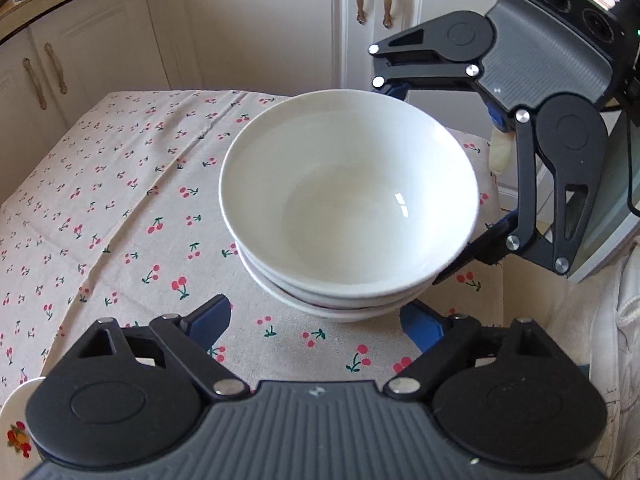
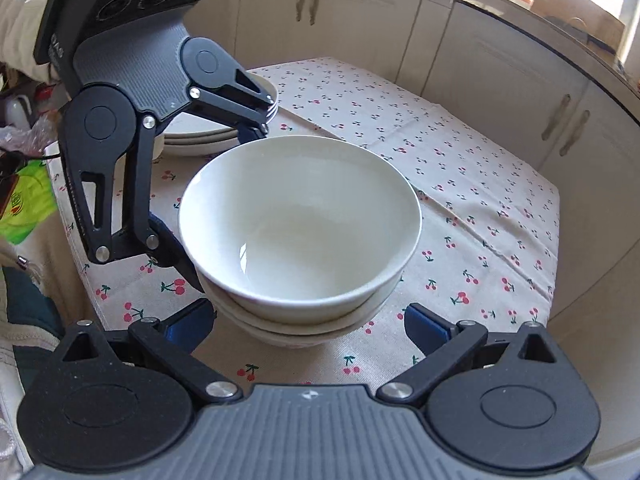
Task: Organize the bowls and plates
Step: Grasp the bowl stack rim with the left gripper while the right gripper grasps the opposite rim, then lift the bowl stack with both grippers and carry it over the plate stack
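A nested stack of white bowls (image 1: 348, 200) stands on the cherry-print tablecloth (image 1: 120, 208), near the table's right edge in the left wrist view. My left gripper (image 1: 318, 322) is low at the stack's near side, with its blue pads (image 1: 212, 320) apart and a gap to the bowls. My right gripper (image 1: 432, 172) straddles the stack's right side. In the right wrist view the bowls (image 2: 300, 220) sit just ahead of my right gripper (image 2: 310, 326), whose pads (image 2: 426, 328) stand wide. The left gripper (image 2: 216, 200) straddles the bowls' left side. Neither visibly presses.
A stack of white plates (image 2: 200, 138) sits behind the left gripper at the table's far left. A fruit-patterned plate edge (image 1: 16, 432) shows low left. Cream cabinets (image 1: 260, 32) ring the table. A green bag (image 2: 24, 208) and clutter lie off the table's left side.
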The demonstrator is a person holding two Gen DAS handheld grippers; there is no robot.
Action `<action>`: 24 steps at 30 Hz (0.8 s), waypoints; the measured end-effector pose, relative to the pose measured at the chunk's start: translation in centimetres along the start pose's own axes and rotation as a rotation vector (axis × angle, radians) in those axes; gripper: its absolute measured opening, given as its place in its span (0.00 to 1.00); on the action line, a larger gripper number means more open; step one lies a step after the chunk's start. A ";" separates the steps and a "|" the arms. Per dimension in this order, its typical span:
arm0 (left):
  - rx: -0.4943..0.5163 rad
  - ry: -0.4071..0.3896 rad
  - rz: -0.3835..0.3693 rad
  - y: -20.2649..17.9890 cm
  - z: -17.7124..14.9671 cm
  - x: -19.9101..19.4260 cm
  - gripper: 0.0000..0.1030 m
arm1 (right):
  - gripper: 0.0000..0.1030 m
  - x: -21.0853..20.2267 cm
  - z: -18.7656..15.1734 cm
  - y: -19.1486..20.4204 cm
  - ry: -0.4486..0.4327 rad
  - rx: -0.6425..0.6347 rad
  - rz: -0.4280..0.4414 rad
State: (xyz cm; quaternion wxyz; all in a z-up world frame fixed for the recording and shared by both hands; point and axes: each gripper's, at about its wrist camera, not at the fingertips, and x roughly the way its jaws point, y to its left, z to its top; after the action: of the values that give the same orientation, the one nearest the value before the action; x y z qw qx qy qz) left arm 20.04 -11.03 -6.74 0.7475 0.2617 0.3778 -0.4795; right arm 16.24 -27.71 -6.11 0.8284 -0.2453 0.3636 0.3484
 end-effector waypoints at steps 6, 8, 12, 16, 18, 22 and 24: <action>0.032 -0.001 -0.058 0.3 0.2 0.1 0.85 | 0.94 0.6 1.0 -0.9 0.036 -0.037 0.086; 0.035 -0.001 -0.075 0.5 0.2 0.2 0.83 | 0.94 0.7 1.2 -0.9 0.042 -0.043 0.097; 0.037 0.001 -0.099 0.8 0.4 0.4 0.80 | 0.93 0.6 1.2 -0.9 0.047 -0.045 0.102; 0.036 0.002 -0.109 0.8 0.4 0.5 0.79 | 0.93 0.6 1.1 -0.9 0.048 -0.045 0.102; 0.033 0.000 -0.113 0.8 0.4 0.5 0.79 | 0.93 0.6 1.1 -0.8 0.048 -0.044 0.103; 0.023 -0.001 -0.120 0.9 0.5 0.7 0.78 | 0.93 0.6 1.2 -0.9 0.051 -0.047 0.103; 0.023 0.001 -0.119 0.8 0.5 0.7 0.78 | 0.93 0.6 1.2 -0.8 0.051 -0.049 0.104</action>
State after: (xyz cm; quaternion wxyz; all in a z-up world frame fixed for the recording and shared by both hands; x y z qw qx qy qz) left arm 21.13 -11.44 -7.02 0.7146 0.2475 0.3874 -0.5272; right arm 17.66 -27.25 -5.69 0.7934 -0.2550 0.3884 0.3931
